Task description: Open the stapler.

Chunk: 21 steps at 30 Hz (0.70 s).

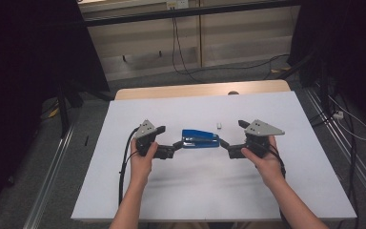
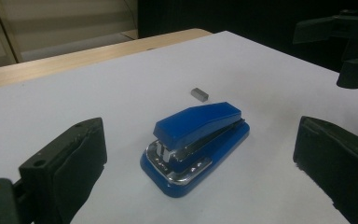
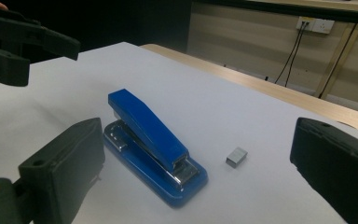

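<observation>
A blue stapler [image 1: 200, 139] lies flat on the white table [image 1: 195, 191], mid-table. Just beyond its right end sits a small grey block of staples [image 1: 219, 125]. My left gripper [image 1: 170, 137] is at the stapler's left end, open and holding nothing. My right gripper [image 1: 232, 134] faces it from the right end, also open. In the left gripper view the stapler [image 2: 196, 140] lies ahead between the wide jaws, untouched, with the staple block [image 2: 199, 94] behind it. The right gripper view has the stapler [image 3: 151, 144] close to the left jaw and the staple block [image 3: 236, 156] beside it.
The table's bare wooden strip [image 1: 200, 89] runs along the far edge. Black cables [image 1: 181, 52] hang and trail on the floor beyond. Dark curtains and stands flank both sides. White table surface stretches on all sides of the stapler.
</observation>
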Motion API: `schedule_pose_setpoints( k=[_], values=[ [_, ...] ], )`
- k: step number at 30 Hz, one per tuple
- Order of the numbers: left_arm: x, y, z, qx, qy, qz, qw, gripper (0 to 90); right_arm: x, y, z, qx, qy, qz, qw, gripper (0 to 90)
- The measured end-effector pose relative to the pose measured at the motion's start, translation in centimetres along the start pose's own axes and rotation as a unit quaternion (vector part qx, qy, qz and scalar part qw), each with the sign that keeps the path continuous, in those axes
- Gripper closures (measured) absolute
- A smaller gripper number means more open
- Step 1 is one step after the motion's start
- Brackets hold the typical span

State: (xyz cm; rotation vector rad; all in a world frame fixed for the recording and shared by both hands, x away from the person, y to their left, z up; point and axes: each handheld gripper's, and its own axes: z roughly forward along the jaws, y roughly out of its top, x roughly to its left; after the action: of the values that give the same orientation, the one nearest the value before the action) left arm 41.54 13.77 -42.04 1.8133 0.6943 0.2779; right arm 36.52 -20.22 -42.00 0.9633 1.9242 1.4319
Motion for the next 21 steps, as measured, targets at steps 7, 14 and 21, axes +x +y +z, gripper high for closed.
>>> schedule_pose_setpoints(
  k=[7,14,21],
  values=[
    [0.4,0.1,0.8,0.017,0.002,0.002,0.9999,2.6,-0.3,0.4,1.3,-0.001,0.008,0.007,0.9999,2.6],
    [0.6,0.4,1.8,0.02,-0.009,0.005,0.9998,2.7,-0.4,0.7,2.2,0.003,0.01,0.002,0.9999,2.6],
    [1.4,0.5,2.6,0.038,-0.004,-0.005,0.9993,2.9,-0.5,1.0,3.3,0.008,0.012,0.006,0.9999,3.0]
  ],
)
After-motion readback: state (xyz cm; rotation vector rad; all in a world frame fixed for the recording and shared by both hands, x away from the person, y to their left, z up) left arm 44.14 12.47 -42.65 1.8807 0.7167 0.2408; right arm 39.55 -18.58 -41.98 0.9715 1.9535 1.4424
